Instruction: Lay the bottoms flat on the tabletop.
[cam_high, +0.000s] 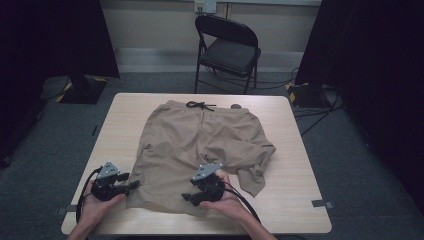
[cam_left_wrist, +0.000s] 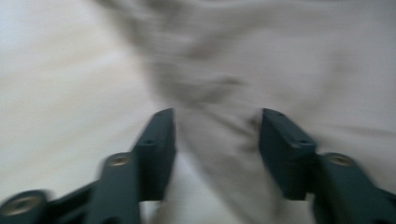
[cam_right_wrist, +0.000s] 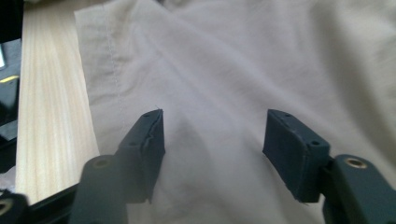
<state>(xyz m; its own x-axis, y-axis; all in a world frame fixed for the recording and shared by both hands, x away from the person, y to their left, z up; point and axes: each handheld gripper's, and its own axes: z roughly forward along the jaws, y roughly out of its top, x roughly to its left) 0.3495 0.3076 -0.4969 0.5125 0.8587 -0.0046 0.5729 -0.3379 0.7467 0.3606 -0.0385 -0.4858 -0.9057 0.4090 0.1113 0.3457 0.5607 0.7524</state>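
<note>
Tan shorts (cam_high: 200, 140) lie spread on the light wood table (cam_high: 295, 170), waistband and black drawstring (cam_high: 200, 105) at the far side. In the high view my left gripper (cam_high: 131, 185) sits at the near left corner of the shorts, jaws pointing right at the hem. The left gripper view is blurred; there my left gripper (cam_left_wrist: 217, 116) is open with a fold of the fabric (cam_left_wrist: 210, 84) between the jaws. My right gripper (cam_high: 188, 196) rests on the near leg. It (cam_right_wrist: 215, 114) is open over flat cloth (cam_right_wrist: 243, 60), with the stitched hem (cam_right_wrist: 112, 56) to its left.
A black folding chair (cam_high: 227, 50) stands beyond the table's far edge. Dark curtains and stands flank the table on both sides, with cables on the floor at the right. Bare table strips (cam_right_wrist: 46, 93) run along the shorts' sides.
</note>
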